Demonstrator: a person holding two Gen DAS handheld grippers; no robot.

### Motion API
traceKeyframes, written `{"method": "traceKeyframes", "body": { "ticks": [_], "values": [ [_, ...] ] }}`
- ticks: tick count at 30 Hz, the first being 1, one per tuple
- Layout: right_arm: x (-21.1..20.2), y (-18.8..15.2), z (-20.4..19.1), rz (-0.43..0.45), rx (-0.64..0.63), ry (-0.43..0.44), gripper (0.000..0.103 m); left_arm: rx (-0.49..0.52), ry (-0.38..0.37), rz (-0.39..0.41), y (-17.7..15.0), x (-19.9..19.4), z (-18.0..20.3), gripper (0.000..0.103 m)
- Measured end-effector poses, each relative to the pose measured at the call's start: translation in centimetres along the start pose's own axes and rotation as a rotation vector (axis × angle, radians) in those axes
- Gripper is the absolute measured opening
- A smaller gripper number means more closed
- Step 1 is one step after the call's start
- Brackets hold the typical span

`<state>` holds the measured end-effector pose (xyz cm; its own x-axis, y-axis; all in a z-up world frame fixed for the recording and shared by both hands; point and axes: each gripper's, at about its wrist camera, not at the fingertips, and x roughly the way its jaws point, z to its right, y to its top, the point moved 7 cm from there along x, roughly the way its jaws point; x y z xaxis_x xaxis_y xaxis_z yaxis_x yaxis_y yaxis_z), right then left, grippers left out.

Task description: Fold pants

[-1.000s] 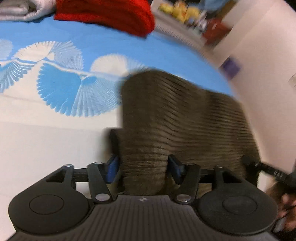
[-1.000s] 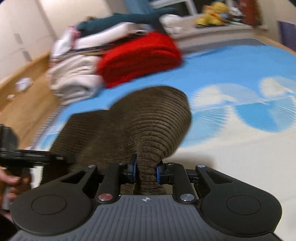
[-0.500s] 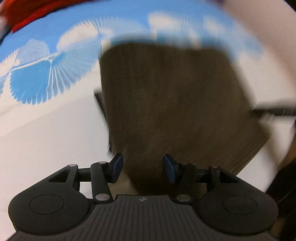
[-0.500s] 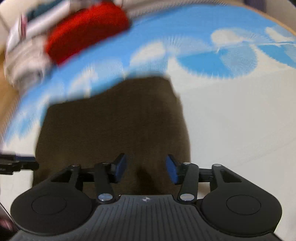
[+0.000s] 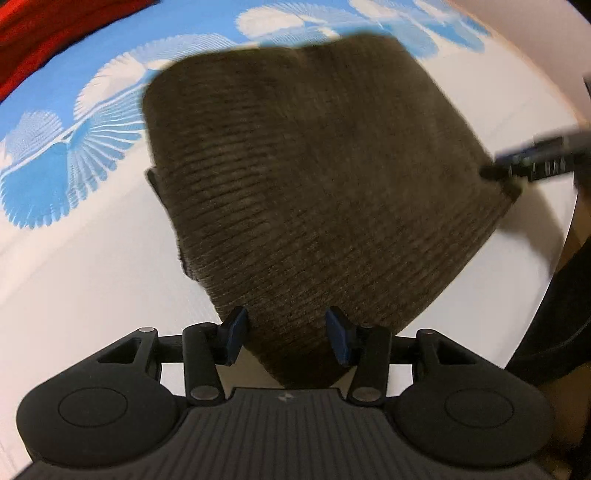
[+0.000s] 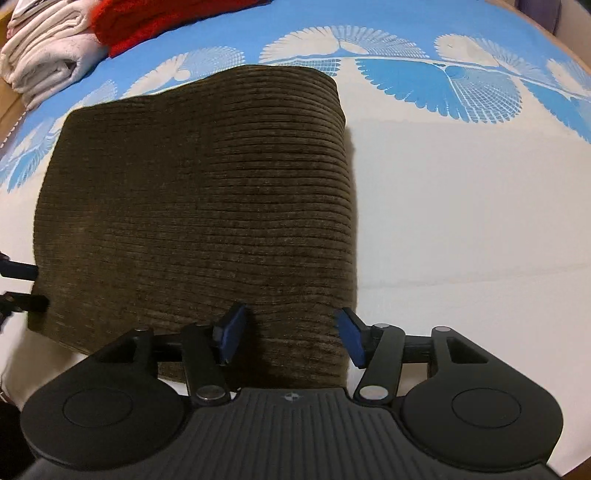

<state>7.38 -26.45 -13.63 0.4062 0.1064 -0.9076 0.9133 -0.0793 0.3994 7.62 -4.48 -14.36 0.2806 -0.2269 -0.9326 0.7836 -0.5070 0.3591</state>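
The brown corduroy pants (image 6: 199,206) lie folded flat in a rectangle on the white and blue bed sheet (image 6: 461,206). They also show in the left wrist view (image 5: 317,177). My right gripper (image 6: 290,338) is open, its blue pads on either side of the near right corner of the pants, holding nothing. My left gripper (image 5: 286,338) is open over the near left corner of the pants. The other gripper's fingers (image 5: 535,162) show at the pants' right corner in the left wrist view, and the left one's fingers (image 6: 22,288) at the left edge of the right wrist view.
A red knitted garment (image 6: 155,22) and a stack of folded white clothes (image 6: 48,55) lie at the far left of the bed. The sheet has a blue fan pattern (image 6: 443,74) across its far half. The bed's edge runs at the right of the left wrist view (image 5: 565,221).
One second ago both grippers were shut on lifted folds of the pants. They lowered the fabric onto the bed and opened; the pants now lie flat.
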Motion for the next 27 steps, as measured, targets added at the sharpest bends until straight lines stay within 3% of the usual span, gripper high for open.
{"method": "traceKeyframes", "body": {
  "ticks": [2, 6, 8, 12, 19, 22, 27],
  "values": [
    [-0.6, -0.1, 0.9, 0.024, 0.043, -0.011, 0.057, -0.056, 0.014, 0.095, 1.3, -2.0, -0.8, 0.053],
    [-2.8, 1.5, 1.2, 0.16, 0.081, -0.008, 0.058, -0.192, 0.015, 0.279, 4.2, -4.5, -3.0, 0.052],
    [-3.0, 1.8, 1.0, 0.183, 0.098, 0.01, 0.058, -0.224, 0.022, 0.34, 5.3, -4.9, -3.7, 0.035],
    [-3.2, 2.7, -0.5, 0.238, 0.05, 0.002, 0.058, -0.238, 0.061, 0.409, 7.7, -4.3, -4.1, 0.018],
    [-3.8, 6.3, -0.9, 0.365, 0.066, -0.028, 0.058, -0.308, 0.118, 0.449, 10.7, -3.0, -5.8, 0.018],
    [-3.5, 7.8, -0.8, 0.402, 0.066, -0.051, 0.058, -0.32, 0.11, 0.419, 11.4, -1.6, -6.2, 0.018],
    [-1.7, 10.1, -0.6, 0.41, 0.073, -0.072, 0.058, -0.318, 0.164, 0.343, 11.1, 1.0, -7.4, 0.014]
  ]
}}
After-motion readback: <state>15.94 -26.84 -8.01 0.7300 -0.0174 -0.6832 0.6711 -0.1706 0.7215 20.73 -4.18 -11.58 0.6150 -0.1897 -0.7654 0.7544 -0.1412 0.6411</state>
